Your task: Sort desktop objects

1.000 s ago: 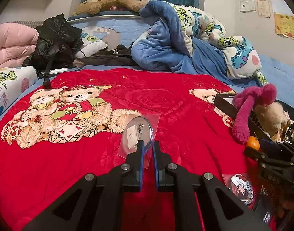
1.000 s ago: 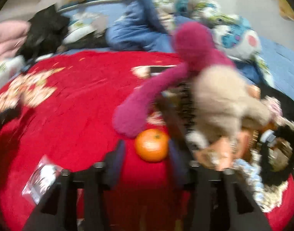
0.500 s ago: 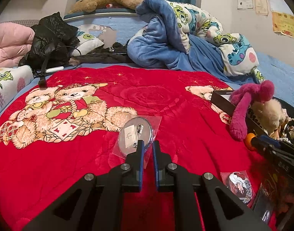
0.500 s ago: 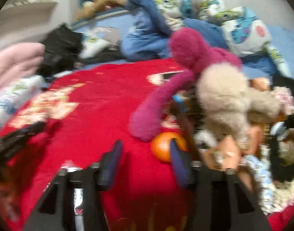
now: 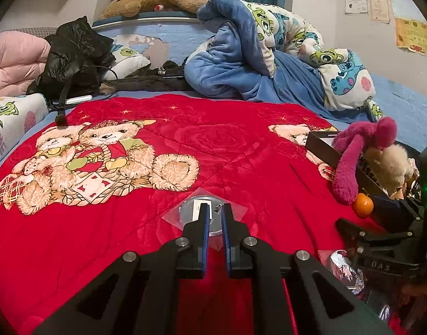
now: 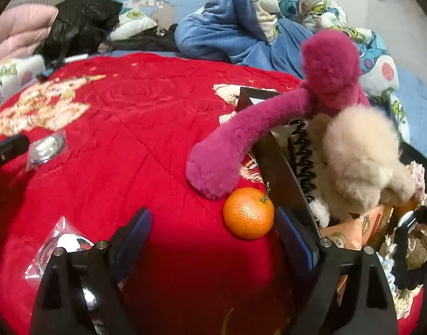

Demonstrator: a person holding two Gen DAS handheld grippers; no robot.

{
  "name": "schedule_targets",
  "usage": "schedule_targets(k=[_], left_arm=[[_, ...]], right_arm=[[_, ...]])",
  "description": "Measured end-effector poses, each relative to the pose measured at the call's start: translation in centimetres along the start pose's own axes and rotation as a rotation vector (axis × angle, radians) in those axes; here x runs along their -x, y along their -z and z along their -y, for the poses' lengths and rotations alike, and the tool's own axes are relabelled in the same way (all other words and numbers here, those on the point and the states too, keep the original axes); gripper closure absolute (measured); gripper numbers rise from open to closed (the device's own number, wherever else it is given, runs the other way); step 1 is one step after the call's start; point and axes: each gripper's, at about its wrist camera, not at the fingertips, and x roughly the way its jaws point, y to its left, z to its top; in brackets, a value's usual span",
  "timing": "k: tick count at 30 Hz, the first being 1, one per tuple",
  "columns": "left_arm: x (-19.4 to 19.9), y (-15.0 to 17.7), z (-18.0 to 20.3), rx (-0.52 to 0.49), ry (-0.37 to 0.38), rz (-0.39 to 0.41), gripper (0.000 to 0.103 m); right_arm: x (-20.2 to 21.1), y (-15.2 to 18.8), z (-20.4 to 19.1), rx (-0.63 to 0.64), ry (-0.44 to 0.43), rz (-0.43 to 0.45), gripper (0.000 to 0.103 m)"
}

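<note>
My left gripper (image 5: pixel 213 209) is nearly closed on the clear bag of a round silver badge (image 5: pixel 195 212), which lies flat on the red blanket (image 5: pixel 101 237). My right gripper (image 6: pixel 213 223) is open and empty. A small orange (image 6: pixel 248 212) sits on the blanket just inside its right finger (image 6: pixel 293 237), next to the black box (image 6: pixel 277 162). A magenta and cream plush toy (image 6: pixel 325 106) hangs out of that box. A second bagged badge (image 6: pixel 65 244) lies by the right gripper's left finger. The bagged silver badge also shows in the right wrist view (image 6: pixel 47 146).
The box holds a coiled black cord (image 6: pixel 304 156), a snack packet (image 6: pixel 353 231) and crocheted items (image 6: pixel 414 240). A blue quilt (image 5: pixel 255 55), a black jacket (image 5: pixel 73 53) and a pink duvet (image 5: pixel 12 64) lie at the head of the bed.
The left gripper has lowered the bagged badge from upright to flat on the blanket. The right gripper has swung left and opened wider, so the orange now sits near its right finger.
</note>
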Motion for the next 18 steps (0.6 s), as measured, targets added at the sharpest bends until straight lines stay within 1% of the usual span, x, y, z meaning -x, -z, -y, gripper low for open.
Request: schedule_targets(k=[1, 2, 3, 4, 5, 7, 10, 18], left_arm=[[0.0, 0.0, 0.0, 0.001, 0.000, 0.002, 0.094], [0.0, 0.0, -0.1, 0.002, 0.001, 0.003, 0.094], [0.1, 0.0, -0.1, 0.004, 0.001, 0.003, 0.094], [0.0, 0.0, -0.1, 0.004, 0.001, 0.002, 0.094], [0.0, 0.0, -0.1, 0.003, 0.001, 0.003, 0.094], [0.0, 0.0, -0.1, 0.003, 0.001, 0.003, 0.094], [0.0, 0.0, -0.2, 0.004, 0.002, -0.001, 0.094], [0.0, 0.1, -0.2, 0.009, 0.005, 0.003, 0.094]], right_arm=[[0.2, 0.1, 0.2, -0.007, 0.000, 0.007, 0.030], [0.4, 0.1, 0.6, -0.030, 0.010, 0.020, 0.049], [0.6, 0.3, 1.2, -0.065, 0.019, 0.032, 0.055], [0.7, 0.2, 1.6, -0.087, 0.008, 0.040, 0.064], [0.9, 0.3, 2.2, -0.117, -0.018, 0.055, 0.067], [1.1, 0.7, 2.7, -0.132, -0.047, 0.067, 0.068], [1.3, 0.9, 2.5, -0.121, -0.044, 0.075, 0.069], [3.4, 1.6, 4.4, -0.197, -0.205, 0.169, 0.070]])
